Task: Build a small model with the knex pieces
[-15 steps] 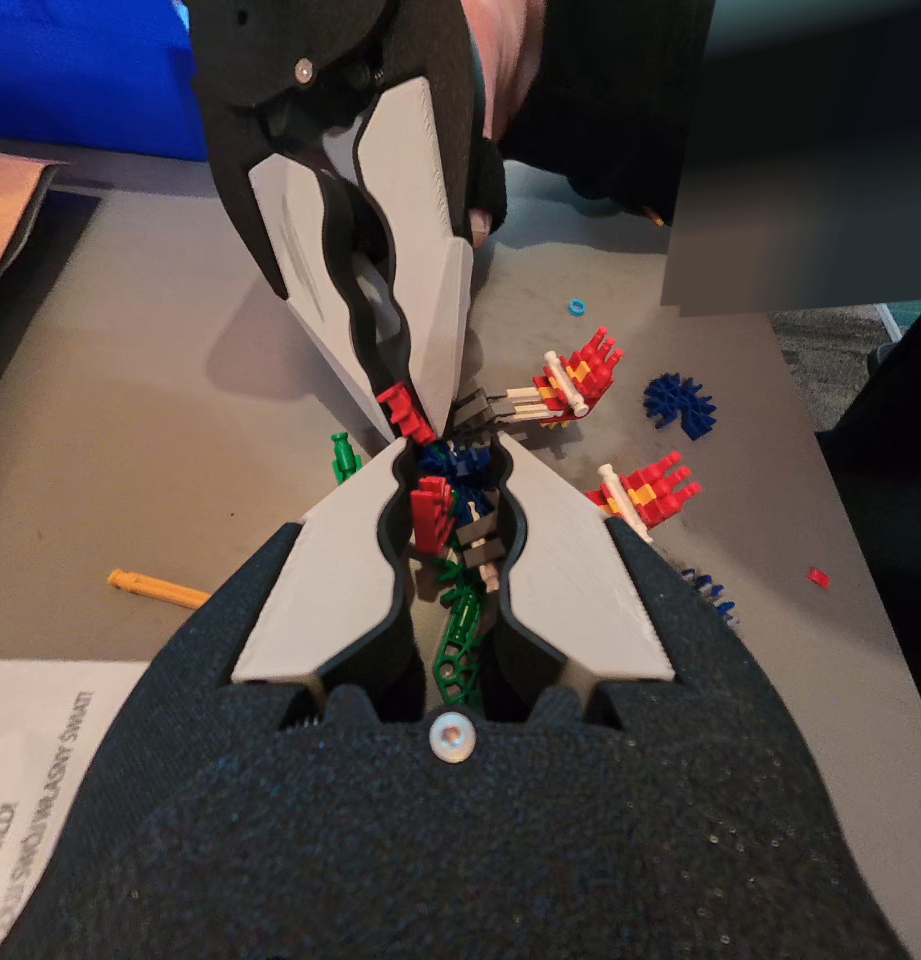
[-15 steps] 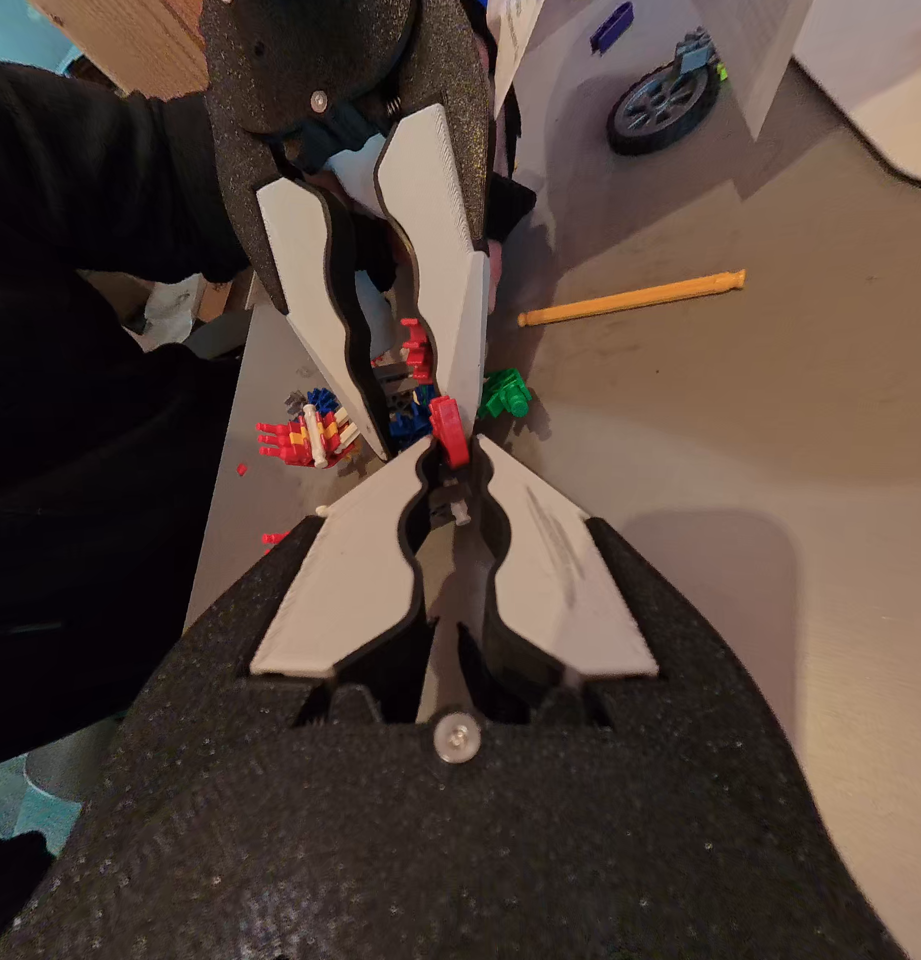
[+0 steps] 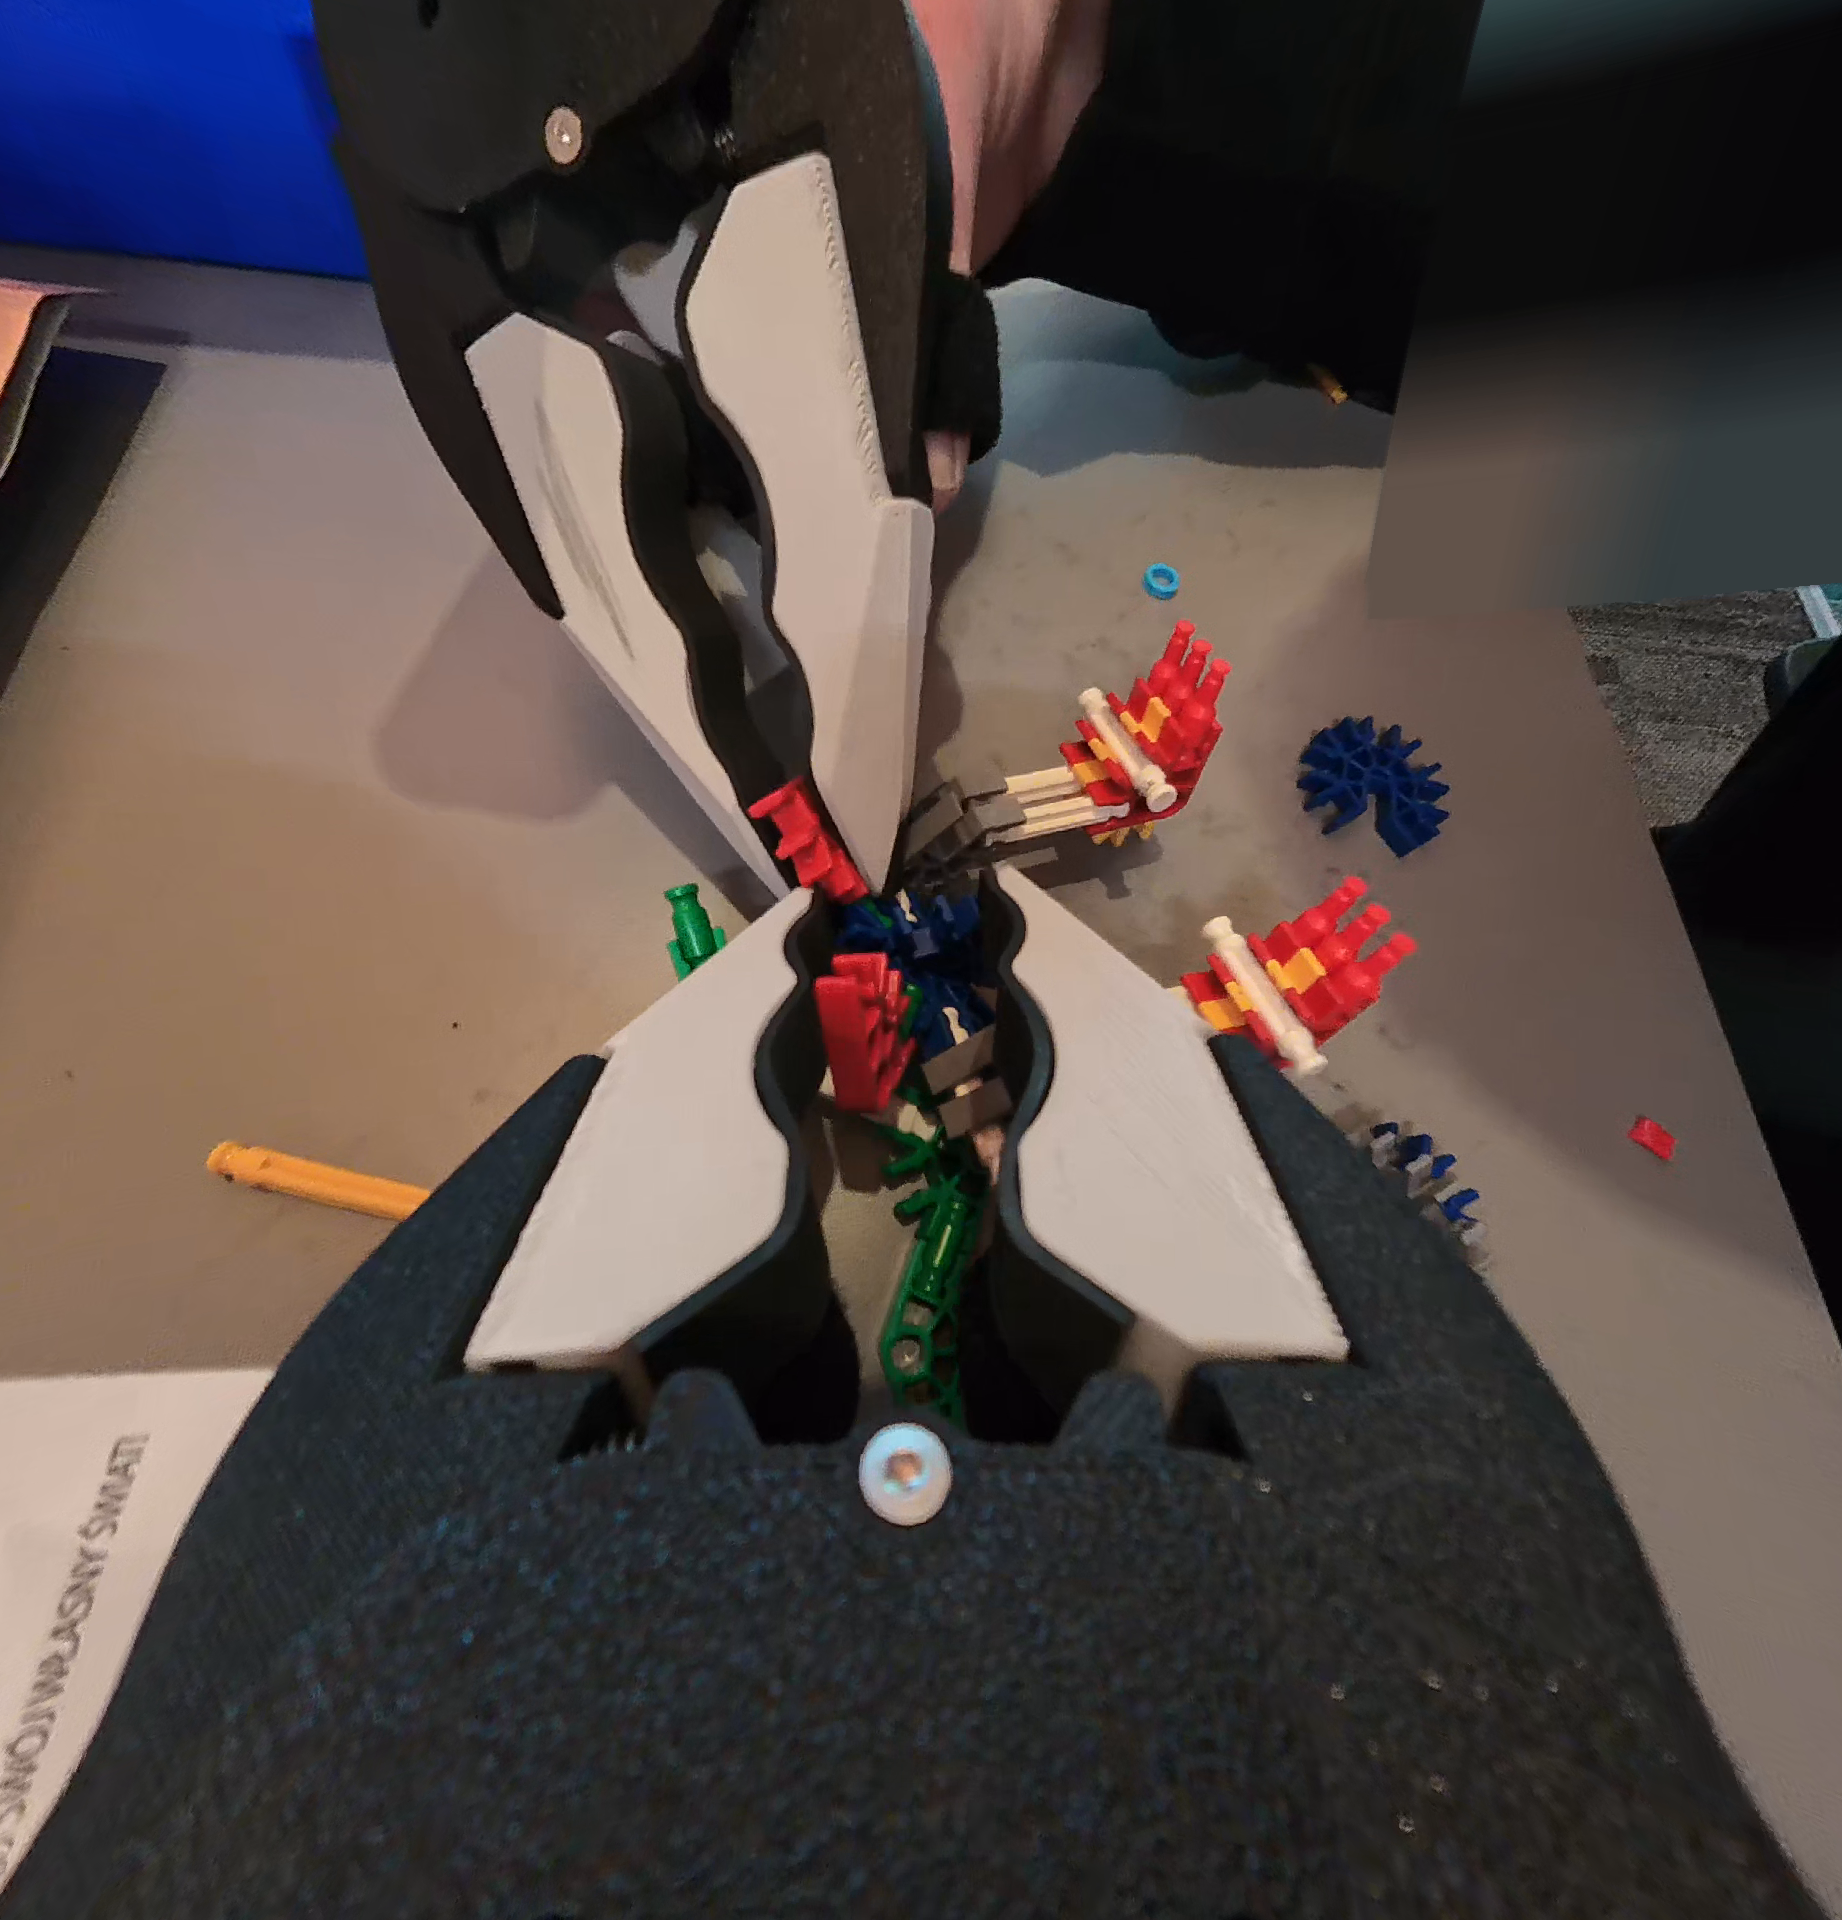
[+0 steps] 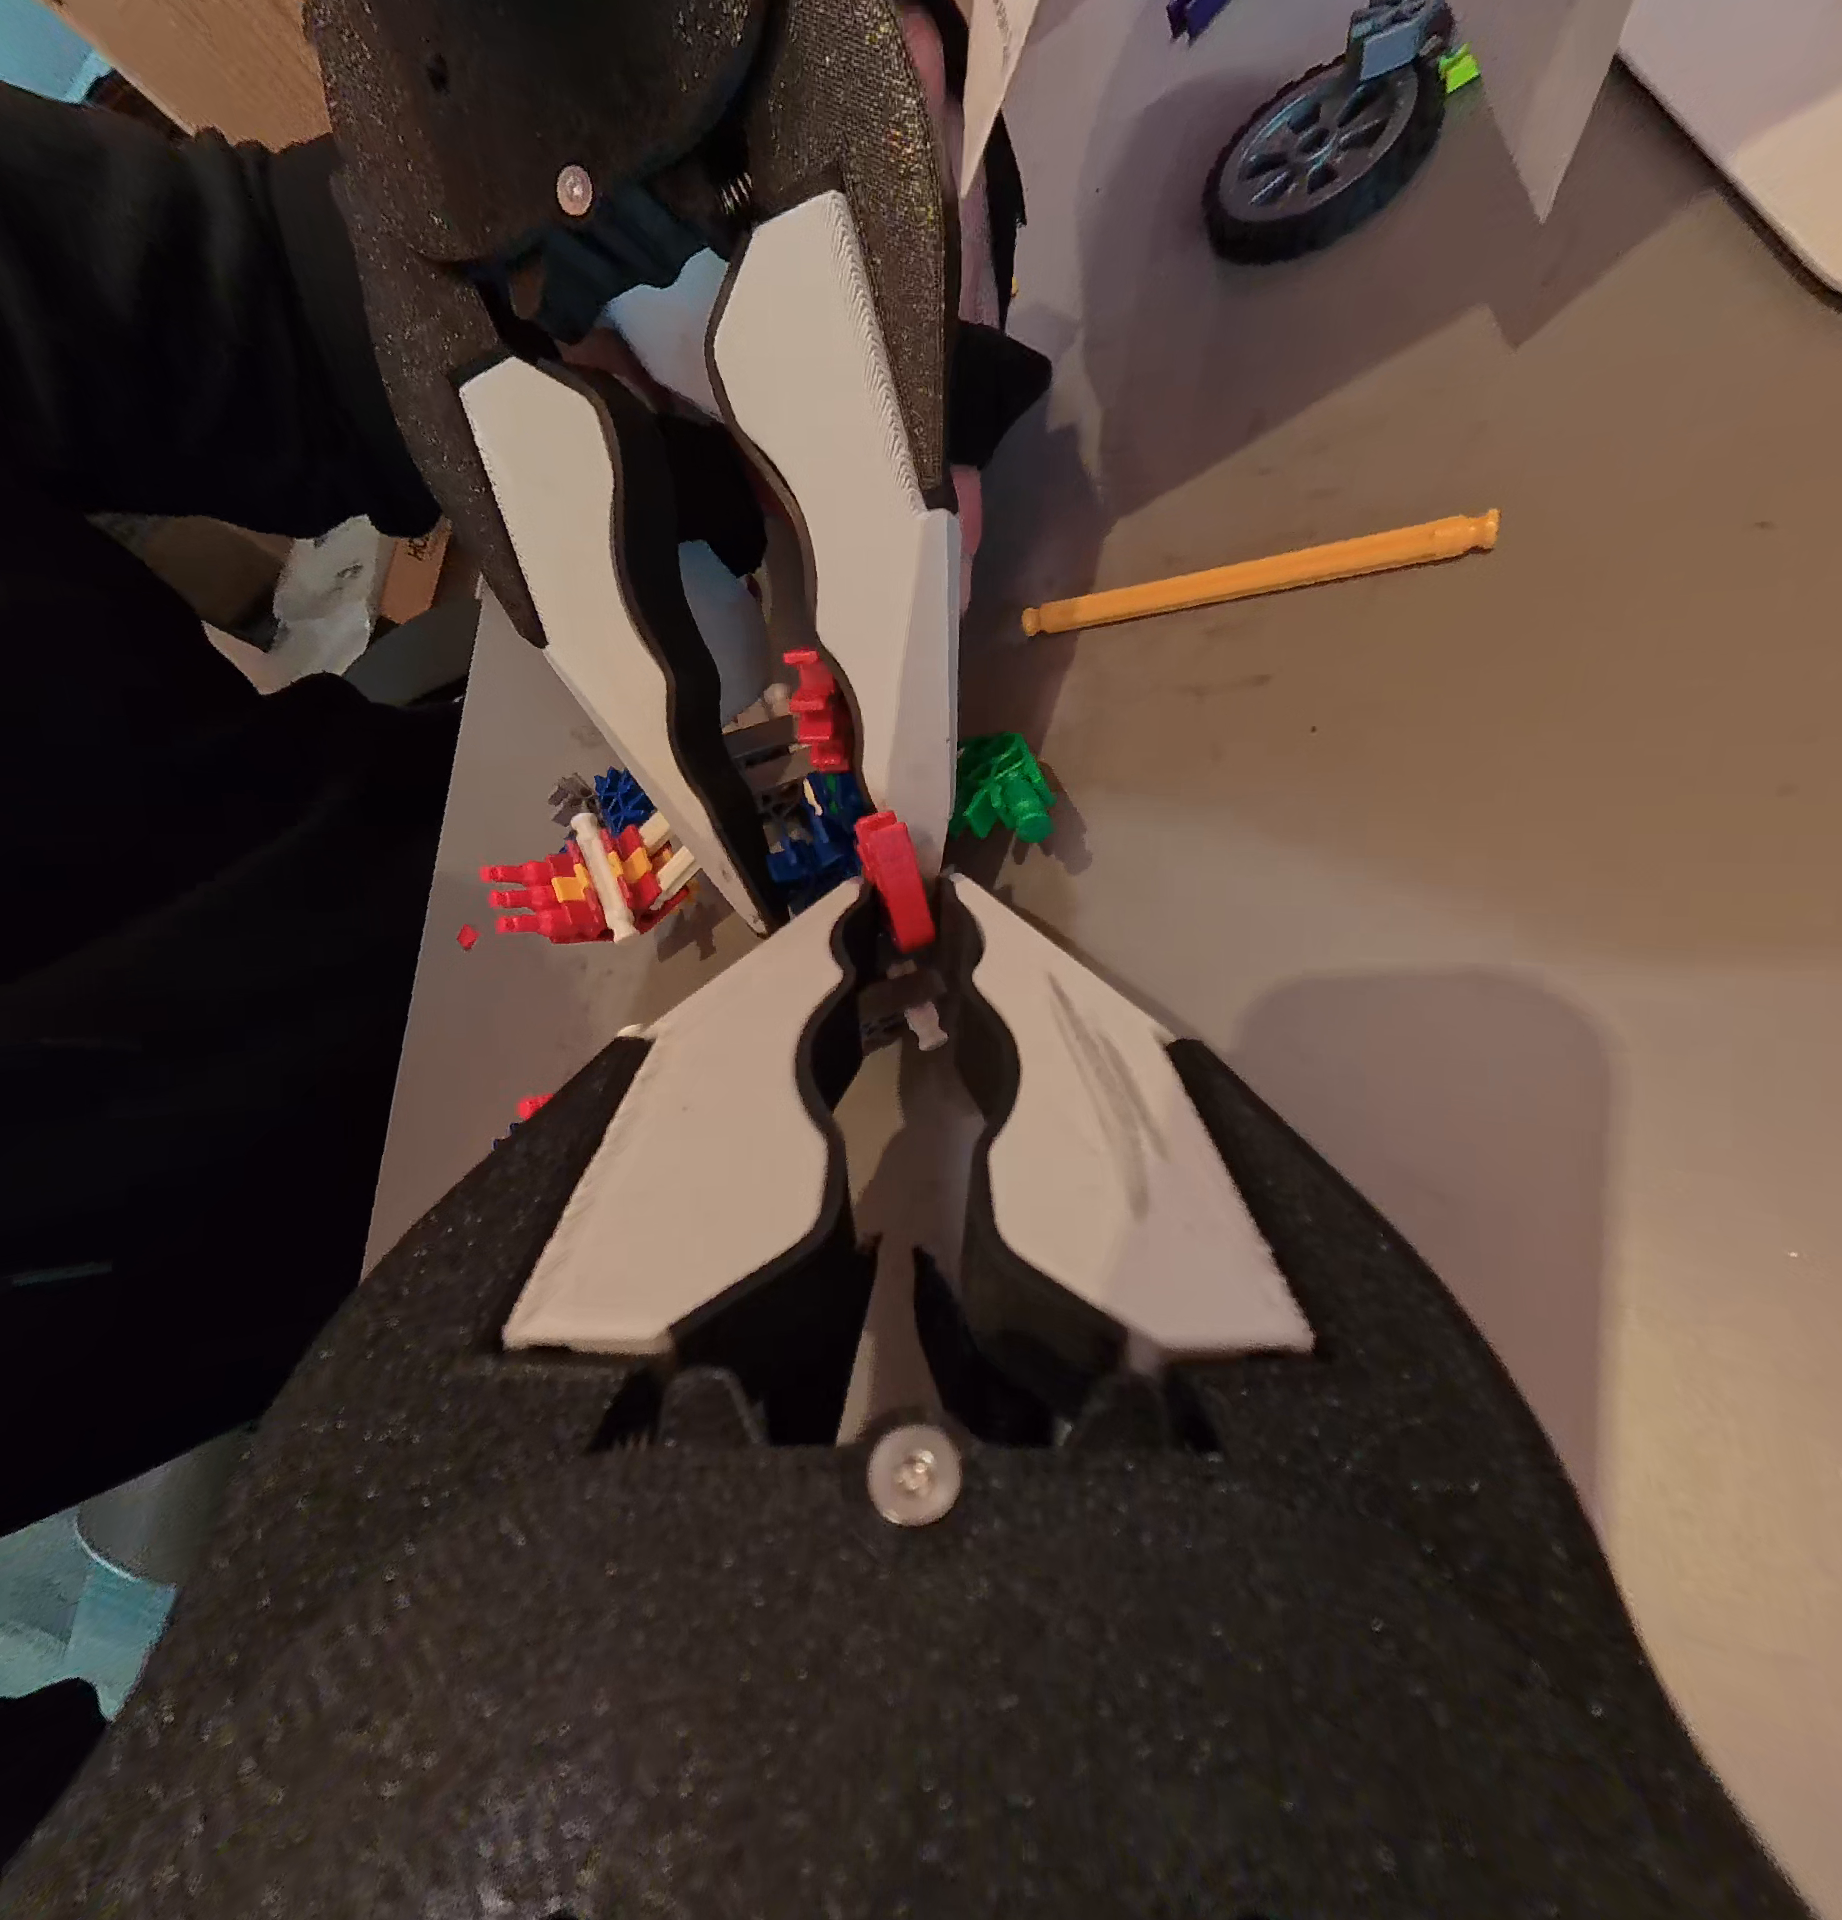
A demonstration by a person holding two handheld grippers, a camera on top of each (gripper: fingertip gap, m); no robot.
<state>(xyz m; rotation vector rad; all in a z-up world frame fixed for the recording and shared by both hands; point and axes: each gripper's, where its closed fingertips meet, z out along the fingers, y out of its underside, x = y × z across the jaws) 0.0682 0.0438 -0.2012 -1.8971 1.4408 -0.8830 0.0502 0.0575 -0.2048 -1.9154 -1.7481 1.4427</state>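
Note:
My left gripper (image 3: 901,896) is shut on a small construction-toy model (image 3: 927,997) of blue, red, grey and green pieces, held just above the grey table (image 3: 273,831). My right gripper (image 4: 904,891) is shut on a red connector piece (image 4: 896,883) at the model's far end, tip to tip with the left gripper. In the left wrist view the right gripper (image 3: 865,873) comes down from the top with the red piece (image 3: 803,836) in its tips. In the right wrist view the left gripper (image 4: 844,831) shows above, closed around the model (image 4: 808,821).
Two red, yellow and white sub-assemblies (image 3: 1145,738) (image 3: 1301,977) lie right of the model. A blue star connector (image 3: 1374,774), a blue ring (image 3: 1161,580), a green piece (image 3: 693,925), an orange rod (image 3: 314,1179), a wheel (image 4: 1322,156) and a printed sheet (image 3: 55,1558) lie about. The tips of both grippers are at nearly the same place. Between my right fingertips and the wheel (image 4: 1322,156) there is roughly 15 centimetres.

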